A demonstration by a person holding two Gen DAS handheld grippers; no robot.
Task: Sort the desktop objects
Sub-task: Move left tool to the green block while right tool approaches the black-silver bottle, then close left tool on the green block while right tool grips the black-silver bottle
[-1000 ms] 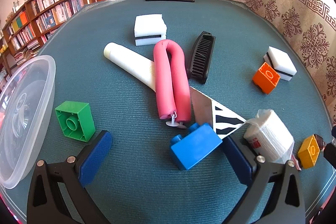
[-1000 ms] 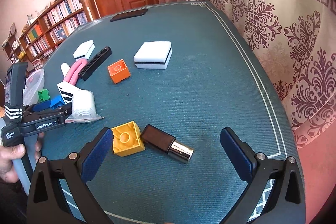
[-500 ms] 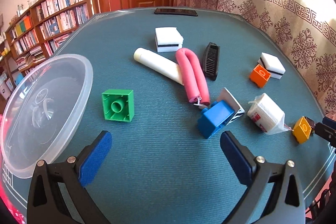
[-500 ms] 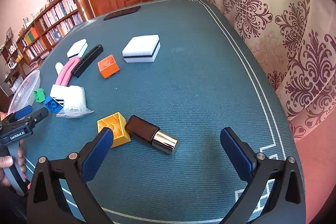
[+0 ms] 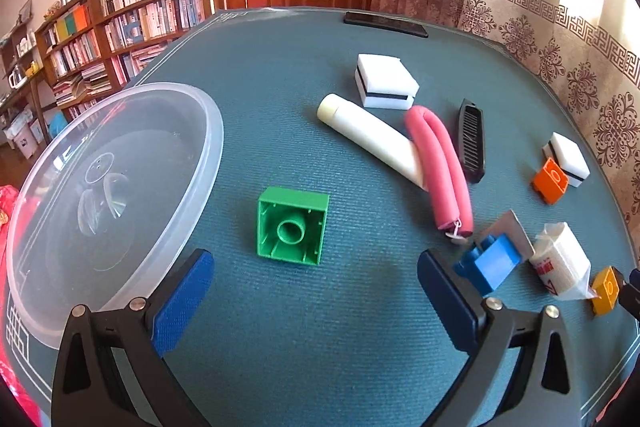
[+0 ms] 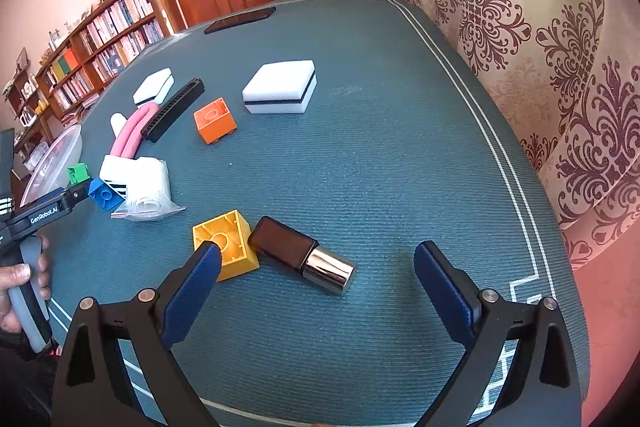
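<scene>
**Across the teal worktop, both sets of fingers wide apart and empty**

On the far left of the left wrist view, a clear round plastic lid (image 5: 108, 199) lies flat on the teal ribbed worktop (image 5: 320, 327), its rim just beside the left gripper's (image 5: 316, 291) left finger (image 5: 182, 301). Those blue-padded fingers stand spread wide, holding nothing and touching nothing. Ahead of the gap between them sits a green hollow plastic building block (image 5: 292, 225), open side up. Further right lie a cream cylindrical tube (image 5: 370, 137) and a folded pink foam tube (image 5: 440, 167) that crosses over it, with a white sponge block with a black stripe (image 5: 384, 81) behind them and a black ribbed comb-like piece (image 5: 472, 141) alongside. A blue plastic block (image 5: 490, 263) rests just beyond the right finger, against a zebra-striped card, next to a white wrapped packet (image 5: 560, 263).

From the right wrist view, a hand (image 6: 16, 291) at the left edge grips the left gripper's handle. The right gripper (image 6: 320, 279) is likewise splayed fully, empty. Its left finger (image 6: 192, 287) overlaps a yellow hollow plastic block (image 6: 228, 243); contact cannot be judged. A dark brown rectangular bottle with a shiny silver cap (image 6: 302, 255) touches that block and lies ahead of the open gap. Beyond are an orange plastic block (image 6: 214, 119) and a second white striped sponge (image 6: 280, 87).
</scene>
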